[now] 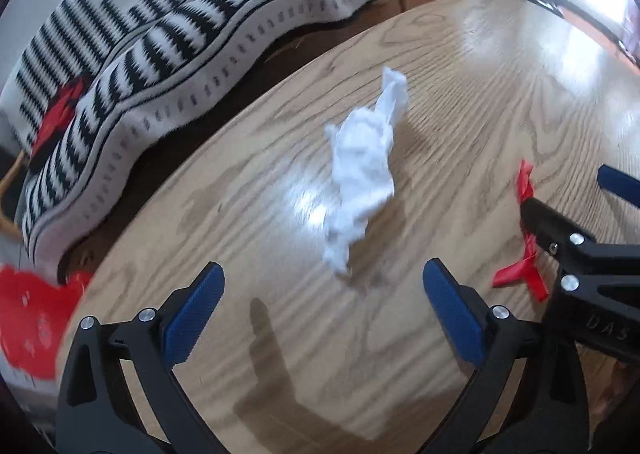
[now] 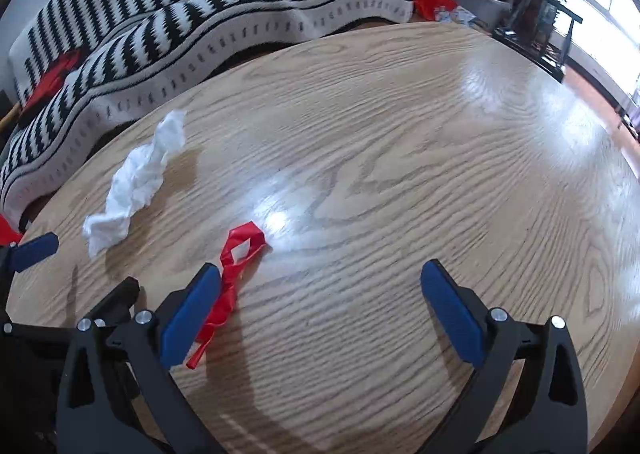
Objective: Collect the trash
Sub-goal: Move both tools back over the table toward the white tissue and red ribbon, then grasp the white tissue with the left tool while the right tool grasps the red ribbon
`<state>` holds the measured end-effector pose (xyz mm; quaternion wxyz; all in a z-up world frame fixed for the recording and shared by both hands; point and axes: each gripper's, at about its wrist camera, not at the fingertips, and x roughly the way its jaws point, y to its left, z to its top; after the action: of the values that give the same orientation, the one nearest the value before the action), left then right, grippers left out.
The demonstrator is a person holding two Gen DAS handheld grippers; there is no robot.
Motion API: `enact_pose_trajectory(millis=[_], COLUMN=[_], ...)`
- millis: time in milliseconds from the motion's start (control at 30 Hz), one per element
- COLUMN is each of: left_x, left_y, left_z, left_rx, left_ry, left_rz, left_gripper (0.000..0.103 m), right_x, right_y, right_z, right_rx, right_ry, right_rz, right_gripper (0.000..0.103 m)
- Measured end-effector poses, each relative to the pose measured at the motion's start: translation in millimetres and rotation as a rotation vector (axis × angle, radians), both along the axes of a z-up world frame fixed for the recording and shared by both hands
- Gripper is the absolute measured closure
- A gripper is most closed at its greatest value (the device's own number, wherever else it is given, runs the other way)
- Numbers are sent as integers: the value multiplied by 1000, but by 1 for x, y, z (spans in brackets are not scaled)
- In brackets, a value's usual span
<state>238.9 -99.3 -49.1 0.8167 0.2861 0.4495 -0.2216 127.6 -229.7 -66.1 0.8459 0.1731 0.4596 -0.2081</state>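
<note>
A crumpled white tissue (image 1: 362, 170) lies on the round wooden table (image 1: 500, 86), just ahead of my left gripper (image 1: 323, 314), which is open with nothing between its fingers. In the right wrist view the tissue (image 2: 136, 178) sits at the left. A twisted red ribbon (image 2: 232, 282) lies beside the left finger of my right gripper (image 2: 320, 314), which is open and empty. In the left wrist view the red ribbon (image 1: 524, 250) shows at the right, partly hidden behind the right gripper's black frame.
A black-and-white striped blanket (image 1: 160, 54) covers a sofa beyond the table's far edge. Red objects (image 1: 28, 314) lie off the table at the lower left. Furniture and a bright window (image 2: 600, 14) stand at the far right.
</note>
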Motion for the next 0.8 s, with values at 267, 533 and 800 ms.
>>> enact_pose_trajectory(millis=[267, 533, 800], left_x=[18, 40, 39], left_y=[2, 9, -7], left_z=[-3, -8, -1], left_rx=[-68, -132, -141], left_ry=[106, 160, 164], left_rz=[-86, -24, -40], left_gripper=[6, 5, 51], right_x=[1, 13, 10], right_y=[0, -2, -9], right_z=[-3, 2, 1], right_rx=[-56, -71, -77], right_ry=[19, 3, -69], right_rz=[-16, 158, 455], right_gripper=[5, 5, 13])
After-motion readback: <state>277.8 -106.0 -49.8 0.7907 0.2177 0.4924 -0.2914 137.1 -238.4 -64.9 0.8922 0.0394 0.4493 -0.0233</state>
